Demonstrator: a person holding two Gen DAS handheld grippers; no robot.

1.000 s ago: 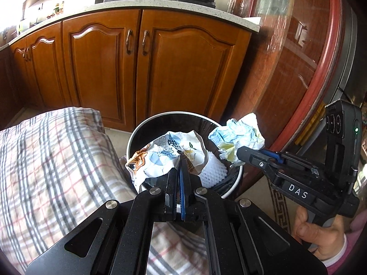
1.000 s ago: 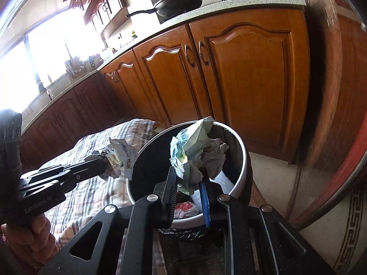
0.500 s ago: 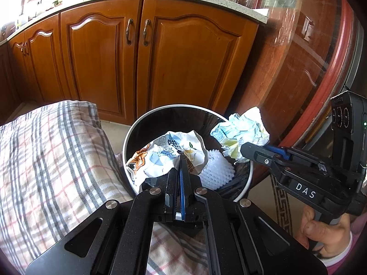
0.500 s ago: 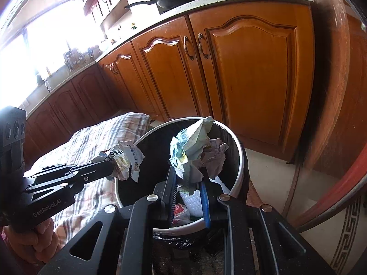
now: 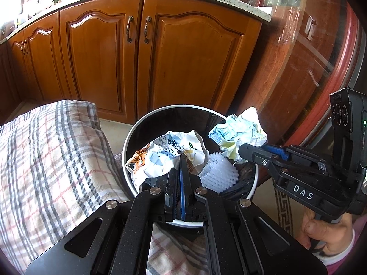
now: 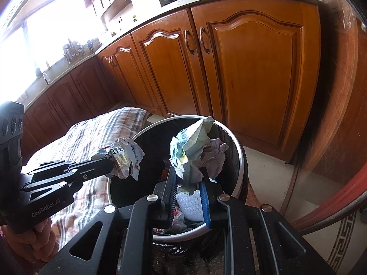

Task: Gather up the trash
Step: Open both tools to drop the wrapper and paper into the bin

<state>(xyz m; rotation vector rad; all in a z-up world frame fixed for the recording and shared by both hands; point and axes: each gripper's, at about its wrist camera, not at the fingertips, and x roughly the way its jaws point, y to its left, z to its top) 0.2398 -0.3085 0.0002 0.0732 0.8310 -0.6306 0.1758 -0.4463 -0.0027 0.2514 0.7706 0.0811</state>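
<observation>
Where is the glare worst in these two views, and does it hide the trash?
Right wrist view: the window at upper left is blown out white. Left wrist view: only a small bright corner. Both crumpled wrappers and the bin stay evenly lit; fisheye bends the cabinets.

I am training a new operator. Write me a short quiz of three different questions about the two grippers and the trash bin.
1. True or false: the left gripper is shut on a printed wrapper.
2. What does the right gripper hold? A) a bottle B) a crumpled paper wad C) nothing
3. Fill in: both pieces hang over the open ____.

Key: 1 true; 2 B; 3 trash bin
</observation>
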